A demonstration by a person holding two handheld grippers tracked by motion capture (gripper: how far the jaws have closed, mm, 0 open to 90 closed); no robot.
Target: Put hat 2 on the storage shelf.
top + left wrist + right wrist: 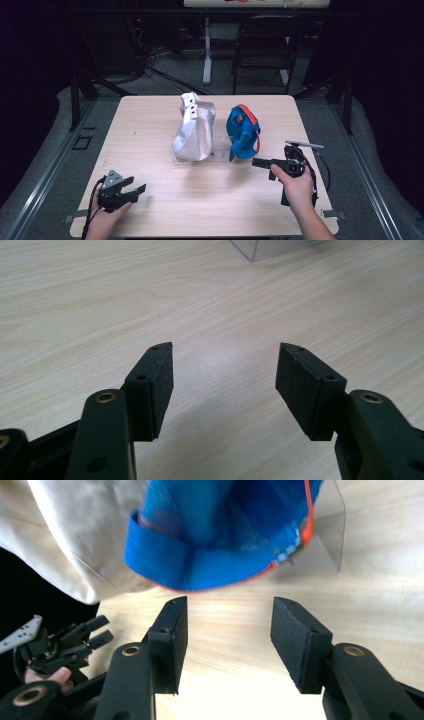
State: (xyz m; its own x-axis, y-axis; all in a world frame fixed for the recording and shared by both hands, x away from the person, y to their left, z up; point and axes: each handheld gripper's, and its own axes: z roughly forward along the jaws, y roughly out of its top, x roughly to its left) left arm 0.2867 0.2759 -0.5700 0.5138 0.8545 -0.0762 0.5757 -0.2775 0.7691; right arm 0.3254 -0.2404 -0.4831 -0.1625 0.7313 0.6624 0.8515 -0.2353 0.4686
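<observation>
A silvery-white cap (194, 131) and a blue cap with orange trim (243, 132) stand side by side on a clear plastic stand (220, 150) at the middle of the wooden table (150, 115). My right gripper (256, 162) is just right of and below the blue cap, pointing left at it. In the right gripper view the jaws (230, 625) are open and empty, with the blue cap (225, 535) close ahead and the white cap (70, 530) beside it. My left gripper (136, 184) rests near the front left, open, over bare wood (225, 365).
A corner of the clear stand (265, 247) lies well ahead of the left jaws. Behind the table are a black chair (265, 45) and a white desk leg (207, 50). Dark floor and rails surround the table edges.
</observation>
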